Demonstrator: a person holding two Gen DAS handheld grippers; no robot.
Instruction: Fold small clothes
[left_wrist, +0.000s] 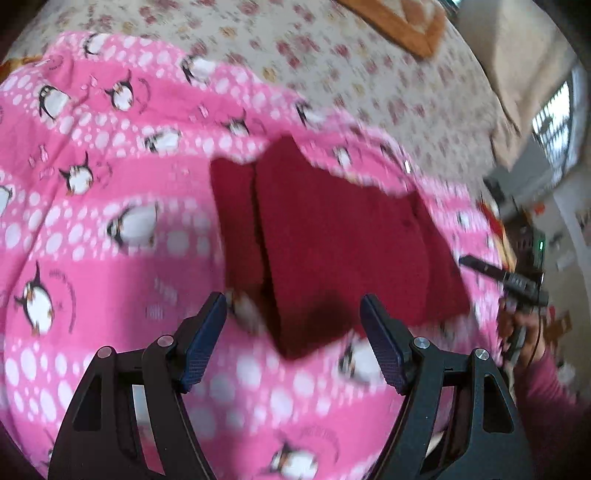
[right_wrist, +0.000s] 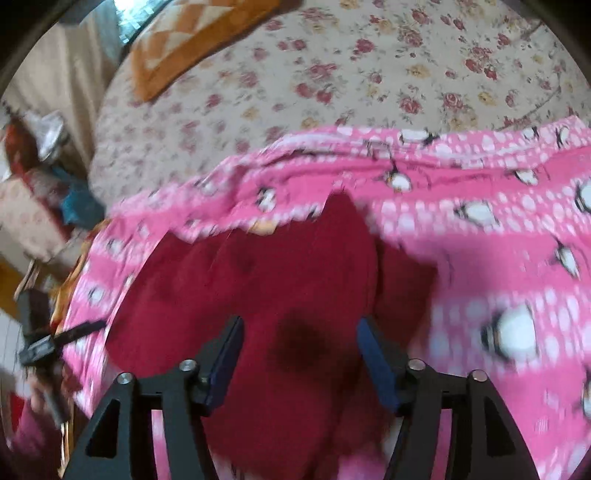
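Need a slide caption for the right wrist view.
Open right gripper above dark red garment lying on pink penguin-print blanket, floral bedsheet beyond.

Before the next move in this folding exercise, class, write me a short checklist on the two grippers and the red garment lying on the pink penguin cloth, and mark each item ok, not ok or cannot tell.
1. Left gripper empty, jaws apart: ok.
2. Right gripper empty, jaws apart: ok.
3. Red garment released and lying on the pink penguin cloth: ok.
4. Red garment folded over itself, a seam or fold edge showing in the left wrist view: ok, though how neat it is cannot tell, the frames are blurred.
5. Pink penguin cloth flat under the garment: not ok, its far edge is rumpled in the right wrist view.
6. Floral bedsheet beyond free for setting the garment aside: ok.
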